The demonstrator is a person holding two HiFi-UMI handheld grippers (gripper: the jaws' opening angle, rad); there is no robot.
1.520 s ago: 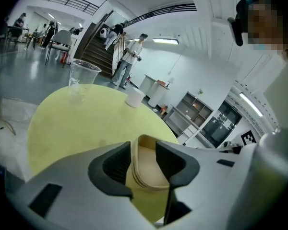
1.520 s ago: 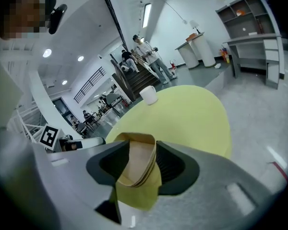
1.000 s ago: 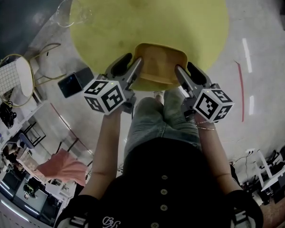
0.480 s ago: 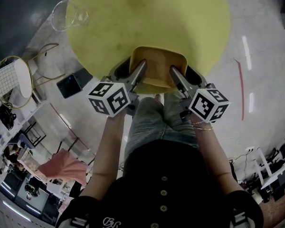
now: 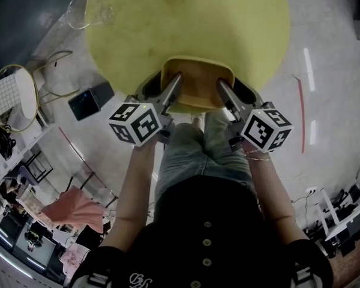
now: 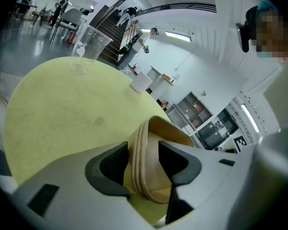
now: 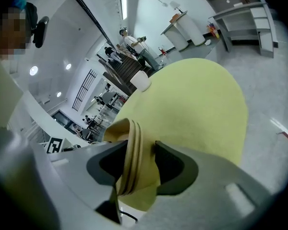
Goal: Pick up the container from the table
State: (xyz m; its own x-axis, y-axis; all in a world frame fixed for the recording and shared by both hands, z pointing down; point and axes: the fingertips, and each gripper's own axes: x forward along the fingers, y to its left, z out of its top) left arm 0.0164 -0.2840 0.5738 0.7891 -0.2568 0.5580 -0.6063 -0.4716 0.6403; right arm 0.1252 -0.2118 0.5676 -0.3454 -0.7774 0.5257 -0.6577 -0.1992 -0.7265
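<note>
A tan rectangular container (image 5: 197, 83) rests at the near edge of the round yellow table (image 5: 186, 17). My left gripper (image 5: 165, 80) straddles its left wall, one jaw inside and one outside. In the left gripper view the ribbed rim (image 6: 145, 147) fills the gap of that gripper (image 6: 143, 159), both pads against it. My right gripper (image 5: 233, 84) straddles the right wall in the same way. Its jaws have just been closing, and in the right gripper view the rim (image 7: 130, 147) sits pinched in the gripper (image 7: 134, 164).
A clear plastic cup (image 5: 87, 8) stands at the table's far left edge. A white paper cup (image 6: 141, 82) sits at the far side. On the floor to the left are a dark box (image 5: 87, 101) and a round wire stool (image 5: 15, 98).
Both grippers have slid inward and forward, so each now has a side wall of the container between its jaws. The right jaws have narrowed onto the wall.
</note>
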